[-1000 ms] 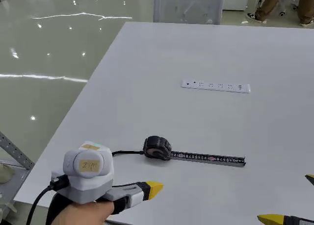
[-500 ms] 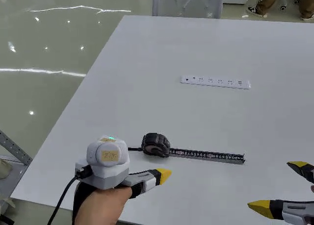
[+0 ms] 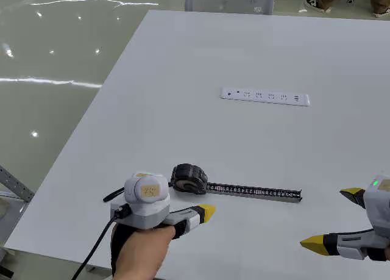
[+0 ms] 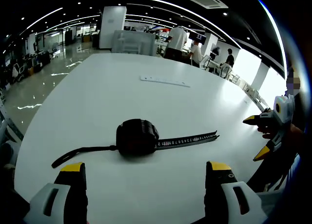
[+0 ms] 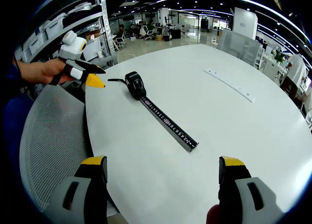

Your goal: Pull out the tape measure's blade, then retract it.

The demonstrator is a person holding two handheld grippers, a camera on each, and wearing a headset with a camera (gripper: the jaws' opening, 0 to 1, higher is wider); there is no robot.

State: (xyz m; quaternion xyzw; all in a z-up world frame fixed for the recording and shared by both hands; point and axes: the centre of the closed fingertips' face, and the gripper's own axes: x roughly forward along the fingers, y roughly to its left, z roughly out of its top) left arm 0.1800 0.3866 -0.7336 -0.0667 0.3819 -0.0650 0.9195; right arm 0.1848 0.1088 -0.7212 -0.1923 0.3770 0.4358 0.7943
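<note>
The black tape measure (image 3: 189, 178) lies on the white table (image 3: 201, 66), its blade (image 3: 256, 192) pulled out flat to the right and its strap (image 3: 113, 196) trailing left. My left gripper (image 3: 173, 204) hovers just short of the case, open, one yellow fingertip (image 3: 207, 211) showing. In the left gripper view the case (image 4: 137, 137) sits ahead between the wide-apart jaws of the left gripper (image 4: 146, 168). My right gripper (image 3: 333, 219) is open at the lower right, off the blade's end. The right gripper view has the right gripper (image 5: 164, 161) empty, facing the blade tip (image 5: 191, 145).
A white power strip (image 3: 264, 97) lies farther back on the table. The table's left edge (image 3: 73, 152) drops to a glossy floor. People stand beyond the far edge. A mesh chair back (image 5: 53, 146) is beside the table in the right gripper view.
My left gripper has moved right and closer to the tape case. The right gripper has come further in from the lower right. The tape measure has stayed put.
</note>
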